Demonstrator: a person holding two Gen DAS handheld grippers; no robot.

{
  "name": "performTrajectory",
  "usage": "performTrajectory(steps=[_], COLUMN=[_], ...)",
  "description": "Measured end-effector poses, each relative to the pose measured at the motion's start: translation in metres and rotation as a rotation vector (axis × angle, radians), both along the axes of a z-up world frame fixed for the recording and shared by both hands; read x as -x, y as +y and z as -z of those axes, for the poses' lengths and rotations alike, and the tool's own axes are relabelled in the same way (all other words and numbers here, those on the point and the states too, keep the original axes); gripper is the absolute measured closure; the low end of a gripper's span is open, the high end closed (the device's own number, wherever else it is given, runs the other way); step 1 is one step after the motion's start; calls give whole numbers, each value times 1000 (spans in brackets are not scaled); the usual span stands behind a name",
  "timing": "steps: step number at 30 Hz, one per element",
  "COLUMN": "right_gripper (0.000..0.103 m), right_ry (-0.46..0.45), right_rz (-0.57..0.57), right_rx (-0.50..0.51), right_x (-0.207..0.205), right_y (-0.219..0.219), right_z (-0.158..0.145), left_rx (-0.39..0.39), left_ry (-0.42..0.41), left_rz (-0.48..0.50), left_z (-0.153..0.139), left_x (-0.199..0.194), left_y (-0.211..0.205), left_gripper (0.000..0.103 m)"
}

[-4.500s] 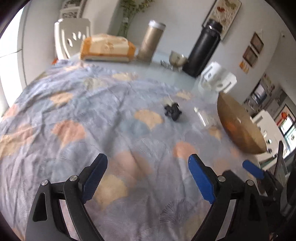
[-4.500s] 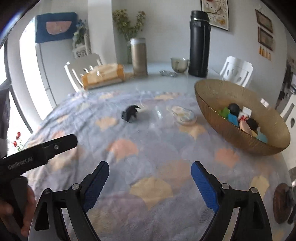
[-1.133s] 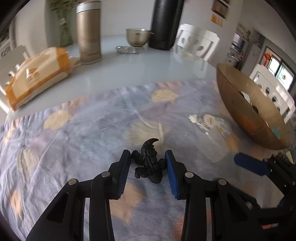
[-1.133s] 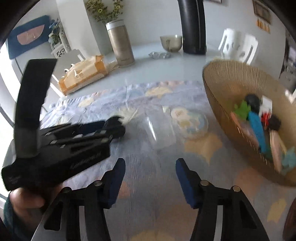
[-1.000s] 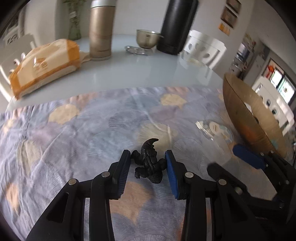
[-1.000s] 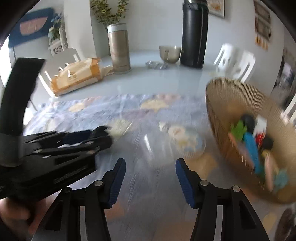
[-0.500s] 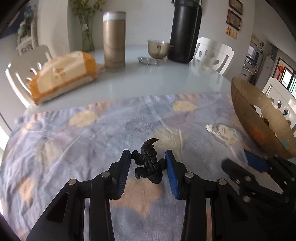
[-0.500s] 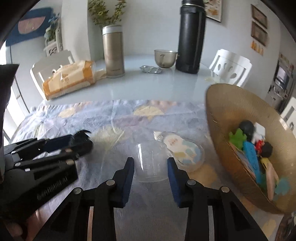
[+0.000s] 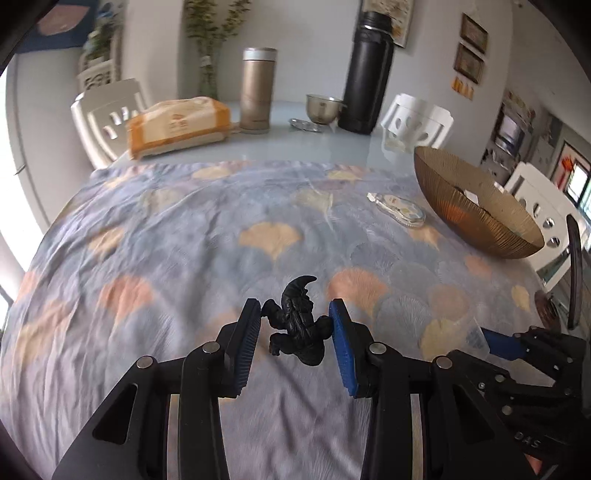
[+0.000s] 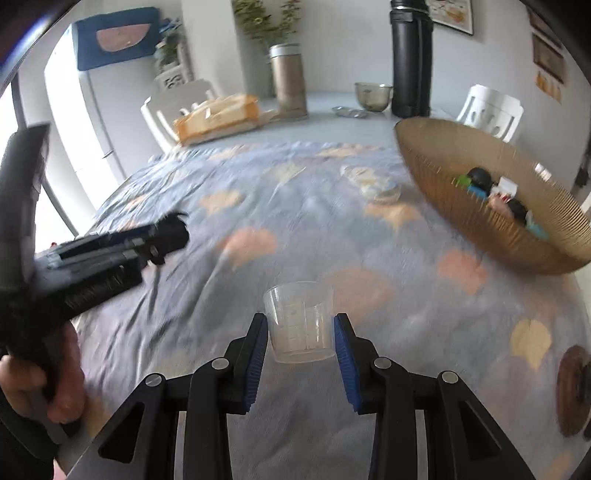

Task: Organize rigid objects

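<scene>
Right gripper (image 10: 299, 339) clamps cup (image 10: 300, 320); bowl (image 10: 480, 218) ahead-right.

Pale walls (image 9: 303, 44) carry framed pictures (image 9: 474, 28). White chairs (image 9: 417, 122) ring the glossy surface (image 9: 295, 144), half covered by a leaf-patterned blue cloth (image 9: 184, 236). Daylight pours from a window (image 10: 70, 122) on the left; a plant (image 9: 212, 33) stands behind.
</scene>
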State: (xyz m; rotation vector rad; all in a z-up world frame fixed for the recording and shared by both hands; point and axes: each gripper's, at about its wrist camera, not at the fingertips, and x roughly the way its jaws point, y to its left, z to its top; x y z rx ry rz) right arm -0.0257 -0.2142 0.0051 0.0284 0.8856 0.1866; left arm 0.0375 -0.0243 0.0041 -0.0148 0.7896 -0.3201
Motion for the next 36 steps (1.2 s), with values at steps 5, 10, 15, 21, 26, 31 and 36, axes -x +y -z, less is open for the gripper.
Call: performTrajectory(steps=[5, 10, 15, 21, 26, 31, 36], right_gripper=[68, 46, 41, 41, 68, 68, 68], right_ry=[-6, 26, 26, 23, 6, -1, -9], right_rz=[-31, -17, 17, 16, -21, -26, -30], right_rx=[32, 16, 10, 35, 33, 42, 51], right_x=[1, -3, -4, -4, -1, 0, 2], right_y=[5, 3, -1, 2, 7, 10, 11], right_z=[3, 6, 6, 7, 6, 5, 4], left_rx=[39, 20, -46, -78, -87, -89, -92], left_ry=[-9, -6, -51, -65, -69, -69, -66], left_rz=[-47, -29, 18, 53, 55, 53, 52], left_z=[1, 4, 2, 1, 0, 0, 1], left_x=[2, 0, 10, 15, 15, 16, 15], left_y=[16, 11, -4, -12, -14, -14, -15], left_gripper=[68, 68, 67, 67, 67, 67, 67])
